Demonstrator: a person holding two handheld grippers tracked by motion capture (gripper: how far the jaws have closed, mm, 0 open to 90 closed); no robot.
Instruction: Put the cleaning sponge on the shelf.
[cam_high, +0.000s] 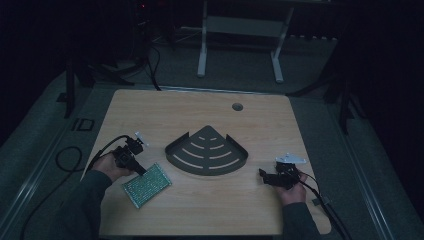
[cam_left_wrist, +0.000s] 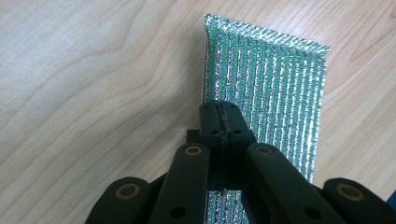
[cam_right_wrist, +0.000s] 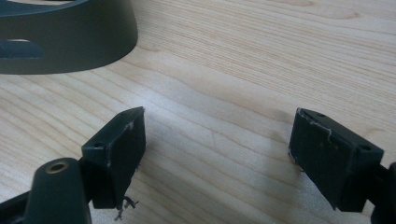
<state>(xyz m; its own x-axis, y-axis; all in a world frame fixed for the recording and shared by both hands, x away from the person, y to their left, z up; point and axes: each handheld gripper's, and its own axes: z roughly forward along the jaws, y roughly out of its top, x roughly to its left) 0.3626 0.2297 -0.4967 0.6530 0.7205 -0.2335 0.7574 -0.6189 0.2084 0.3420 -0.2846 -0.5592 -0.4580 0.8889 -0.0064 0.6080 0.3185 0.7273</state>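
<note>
Pinching the near edge of the green scouring cloth (cam_left_wrist: 266, 93), the left gripper (cam_left_wrist: 219, 122) has its jaws pressed together on a thin lip of the glittery fabric; in the high view the cloth (cam_high: 147, 184) lies flat on the table's near-left part, just in front of the person's left hand (cam_high: 107, 167), apart from the dark corner rack (cam_high: 207, 151) at the middle. The grip looks shallow and off towards one side of the cloth; if lifted quickly, the fabric could slide out of the pads, or hang and swing to one side; a drag across the wood might fold it under itself rather than raise it. Carried towards the rack, a dangling corner could snag on the raised rim (cam_right_wrist: 70, 42) or on the slots in its floor. The right gripper (cam_right_wrist: 217, 154) rests with its jaws spread wide over bare wood, holding nothing, near the rack's right end; a careless swing of it could nudge the rack, which seems free to slide.

The table (cam_high: 260, 120) is pale wood with a visible grain, rounded corners and a small round hole (cam_high: 237, 106) near its far edge; its surface looks smooth, so it gives the cloth little friction. The room is very dim; grey floor surrounds the table, a white frame (cam_high: 240, 35) stands behind it, and black cables (cam_high: 65, 160) trail off to the left.
</note>
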